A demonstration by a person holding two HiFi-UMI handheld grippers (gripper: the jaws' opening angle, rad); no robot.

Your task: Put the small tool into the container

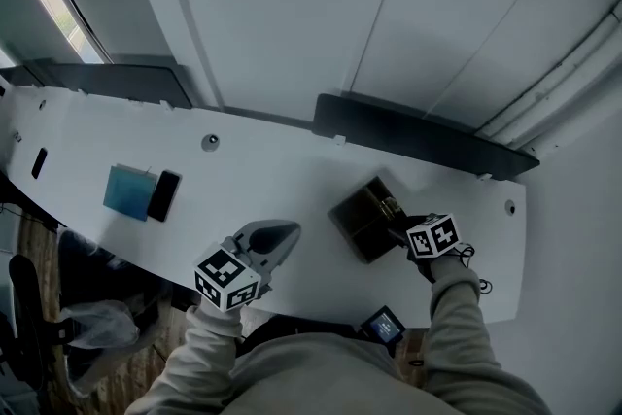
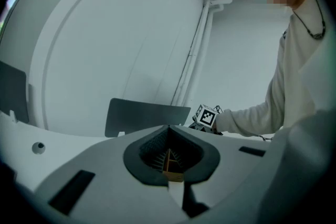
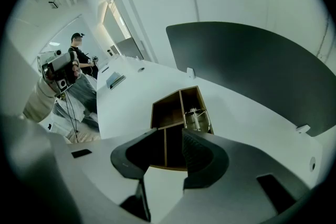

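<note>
A dark wooden container (image 1: 362,221) with several compartments stands on the white table (image 1: 282,175), right of centre. The small metal tool (image 3: 196,119) lies in its far right compartment (image 1: 389,206). My right gripper (image 1: 398,228) hovers over the container's near edge, pointing steeply down. Its jaws (image 3: 169,136) are open with nothing between the pads; the container's rim (image 3: 173,95) and middle divider show through the gap. My left gripper (image 1: 290,231) floats over the table left of the container, tips together and shut (image 2: 169,131). It is well apart from the container.
A teal box (image 1: 128,191) and a black phone (image 1: 163,195) lie at the table's left. A dark panel (image 1: 418,136) runs behind the container. A small device (image 1: 384,326) sits at the near edge. Another person (image 3: 79,52) stands far off.
</note>
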